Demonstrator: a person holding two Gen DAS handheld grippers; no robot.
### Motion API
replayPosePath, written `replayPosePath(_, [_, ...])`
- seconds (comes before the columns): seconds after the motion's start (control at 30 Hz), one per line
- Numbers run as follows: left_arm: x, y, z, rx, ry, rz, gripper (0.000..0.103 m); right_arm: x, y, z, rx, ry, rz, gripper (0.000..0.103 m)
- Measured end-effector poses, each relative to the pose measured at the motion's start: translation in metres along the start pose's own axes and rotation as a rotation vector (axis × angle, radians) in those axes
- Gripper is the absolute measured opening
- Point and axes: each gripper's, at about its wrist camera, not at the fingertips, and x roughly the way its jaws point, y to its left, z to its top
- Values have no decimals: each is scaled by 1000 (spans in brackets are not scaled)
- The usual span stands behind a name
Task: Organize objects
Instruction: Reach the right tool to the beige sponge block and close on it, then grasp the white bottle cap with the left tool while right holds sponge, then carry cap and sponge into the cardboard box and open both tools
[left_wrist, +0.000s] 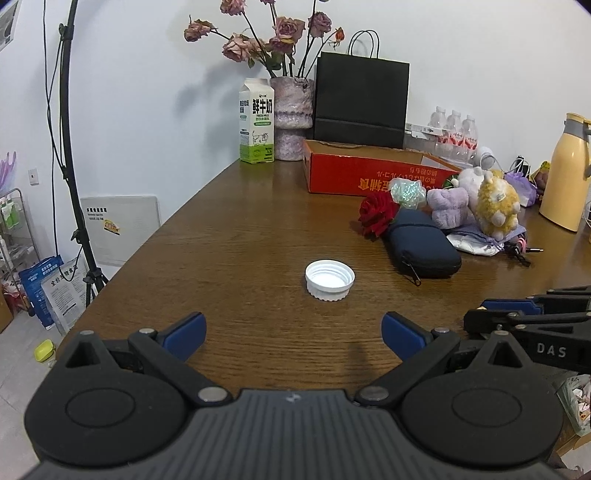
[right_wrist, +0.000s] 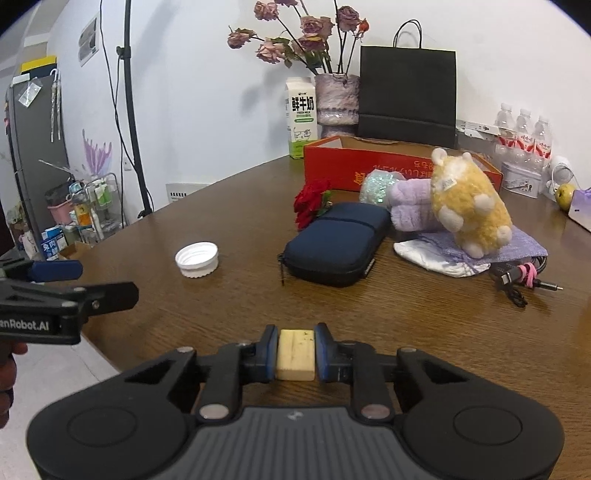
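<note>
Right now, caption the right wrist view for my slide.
Right hand-held gripper clamps a cream block above the table; white cap ahead.

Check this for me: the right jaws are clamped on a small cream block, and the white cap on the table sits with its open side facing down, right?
Not quite. The white cap lies open side up, as the left wrist view shows. The right gripper does clamp the cream block.

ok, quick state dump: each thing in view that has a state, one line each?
left gripper: open, nothing between the fingers
right gripper: shut on the pale block
white cap: loose on the table, open side up
navy zip case: zipped shut, lying flat
red box: open top
milk carton: upright, top closed
yellow plush: resting on a lilac pouch
black paper bag: upright
</note>
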Motion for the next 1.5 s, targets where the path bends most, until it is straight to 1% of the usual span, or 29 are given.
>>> replayPosePath(0.17, [12, -6, 5, 6, 12, -1, 103, 0, -10, 0, 23, -12, -7, 20])
replayPosePath(0.4, [30, -12, 14, -16, 25, 0, 103, -6, -33, 6, 40, -63, -57, 20])
replayPosePath(0.57, [42, -20, 20, -21, 29, 11, 103, -9, -48, 6, 42, -87, -90, 20])
replayPosePath(0.67, [51, -24, 23, -26, 37, 20, 103, -9, -54, 5, 43, -91, -93, 20])
replayPosePath(0.77, [58, -29, 26, -20, 39, 19, 94, -10, -61, 4, 50, -95, -98, 20])
replayPosePath(0.83, [63, -32, 28, -7, 39, 18, 84, -11, -65, 3, 55, -97, -102, 20])
replayPosePath(0.87, [66, -34, 28, -2, 43, 19, 81, -11, -67, 3, 57, -98, -104, 20])
replayPosePath(0.93, [73, -36, 29, -3, 61, 17, 69, -11, -70, 3, 58, -100, -106, 20])
replayPosePath(1.0, [77, -39, 29, -1, 67, 28, 65, -12, -72, 2, 62, -100, -106, 20])
replayPosePath(1.07, [80, -41, 30, 3, 62, 45, 52, -12, -74, 2, 62, -102, -107, 20])
replayPosePath(1.1, [80, -41, 30, 0, 57, 52, 41, -13, -75, 2, 63, -104, -107, 20])
replayPosePath(1.27, [81, -40, 32, -13, 54, 56, 41, -11, -78, 2, 66, -103, -102, 20])
replayPosePath(1.5, [68, -44, 41, -3, 9, 55, 41, -13, -81, 4, 59, -116, -100, 20])
